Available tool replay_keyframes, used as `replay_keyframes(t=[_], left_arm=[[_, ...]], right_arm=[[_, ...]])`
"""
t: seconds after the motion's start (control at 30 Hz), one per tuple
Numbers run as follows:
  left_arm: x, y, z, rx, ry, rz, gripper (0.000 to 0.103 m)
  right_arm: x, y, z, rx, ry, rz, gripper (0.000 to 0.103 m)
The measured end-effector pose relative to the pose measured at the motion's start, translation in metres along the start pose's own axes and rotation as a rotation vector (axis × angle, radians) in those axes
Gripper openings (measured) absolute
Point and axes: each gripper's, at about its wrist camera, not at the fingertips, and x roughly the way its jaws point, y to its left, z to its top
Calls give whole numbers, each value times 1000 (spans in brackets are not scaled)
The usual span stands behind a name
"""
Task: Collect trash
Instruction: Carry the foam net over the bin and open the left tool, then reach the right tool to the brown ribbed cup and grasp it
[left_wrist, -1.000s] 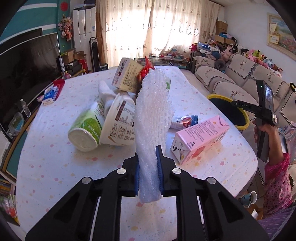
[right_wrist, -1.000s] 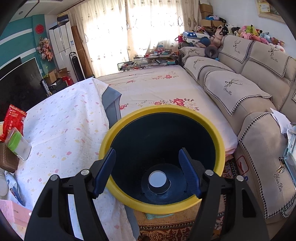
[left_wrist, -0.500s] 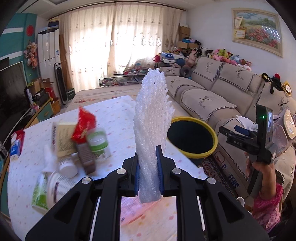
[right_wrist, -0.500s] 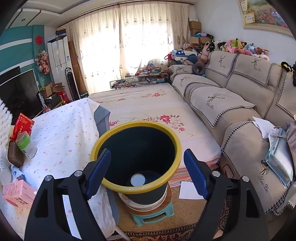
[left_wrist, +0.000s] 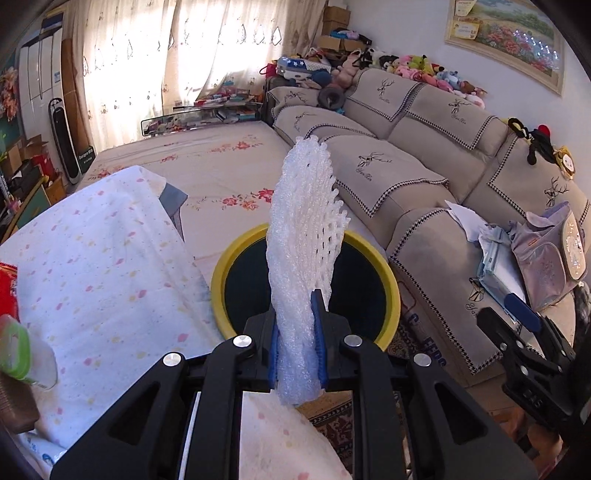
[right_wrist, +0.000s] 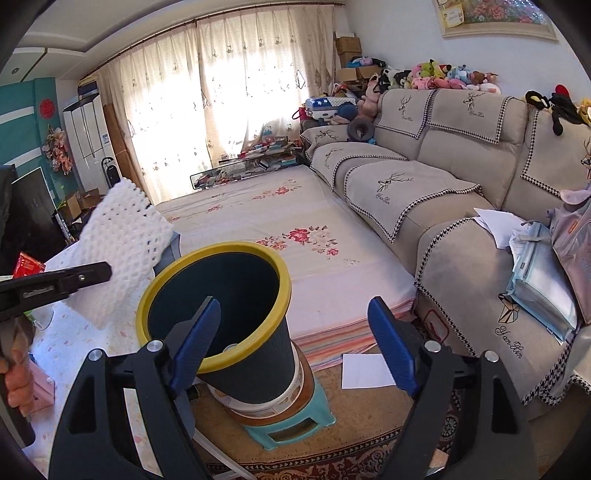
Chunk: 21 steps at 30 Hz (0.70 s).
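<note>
My left gripper (left_wrist: 297, 343) is shut on a white foam fruit net (left_wrist: 303, 236) that stands up between its blue pads. It holds the net over the table's edge, just before the dark bin with a yellow rim (left_wrist: 306, 288). In the right wrist view the net (right_wrist: 123, 254) hangs at the left, beside the bin (right_wrist: 221, 295), with the left gripper (right_wrist: 105, 271) clamped on it. My right gripper (right_wrist: 295, 343) is open and empty, above and in front of the bin. A white lid lies in the bin's bottom.
The bin stands on a teal stool (right_wrist: 288, 424) beside the table with the spotted white cloth (left_wrist: 99, 266). A green-lidded cup (left_wrist: 22, 354) and a red packet (left_wrist: 7, 291) lie at the table's left. A beige sofa (right_wrist: 461, 206) and floral mat (right_wrist: 295, 229) lie beyond.
My left gripper has swung right from the trash pile to the bin, carrying the foam net. My right gripper has pulled back and up from the bin, staying open.
</note>
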Motion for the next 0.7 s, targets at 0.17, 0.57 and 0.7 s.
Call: replay_keyframes(t=[0.17, 0.57, 0.7], left_arm=[[51, -3, 10, -41, 54, 36, 21], [28, 7, 6, -77, 4, 34, 69], [-30, 10, -8, -53, -87, 29, 79]], right_arm=[[9, -4, -3, 4, 20, -3, 78], [20, 1, -12, 12, 63, 21, 78], [20, 11, -14, -4, 73, 49, 78]])
